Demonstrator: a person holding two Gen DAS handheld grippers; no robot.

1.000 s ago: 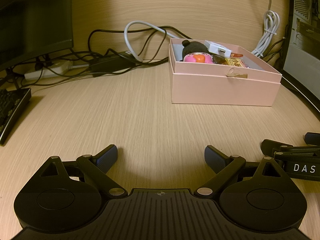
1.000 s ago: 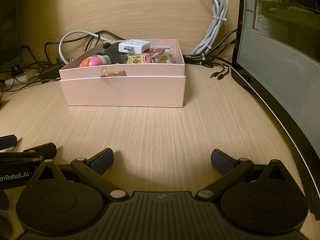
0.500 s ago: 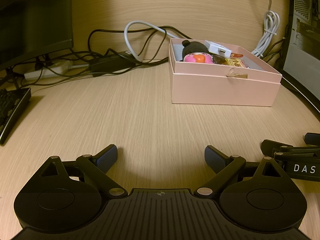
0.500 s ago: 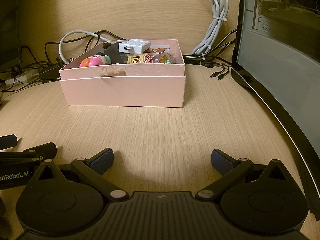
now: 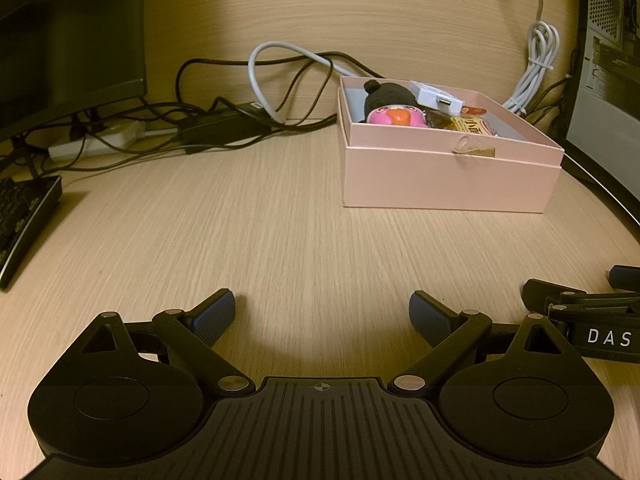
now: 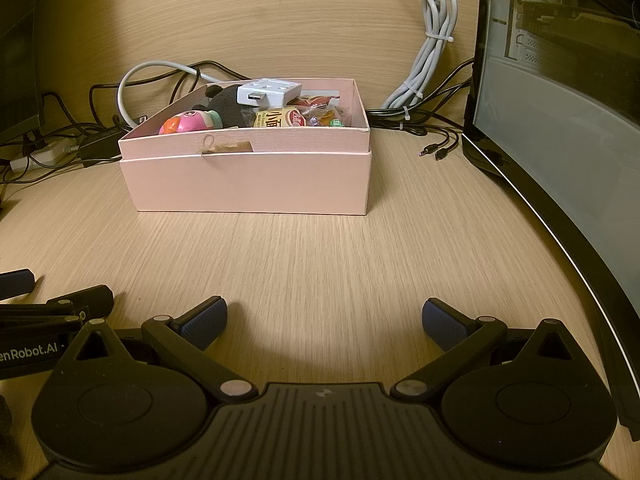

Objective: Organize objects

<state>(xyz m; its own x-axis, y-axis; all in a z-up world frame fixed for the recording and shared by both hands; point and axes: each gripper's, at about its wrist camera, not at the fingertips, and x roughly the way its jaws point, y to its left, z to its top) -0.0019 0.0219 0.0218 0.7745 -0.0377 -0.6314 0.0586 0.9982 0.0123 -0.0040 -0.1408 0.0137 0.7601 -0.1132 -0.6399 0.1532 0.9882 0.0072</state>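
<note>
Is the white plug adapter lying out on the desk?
No, the white plug adapter sits inside the pink box, on top of the other items.

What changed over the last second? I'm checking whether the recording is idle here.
Nothing visibly changed. Both tongs, left and right, stay open and empty over the wooden desk, and the pink box with its white USB adapter, black plush and snack packets sits as before.
</note>
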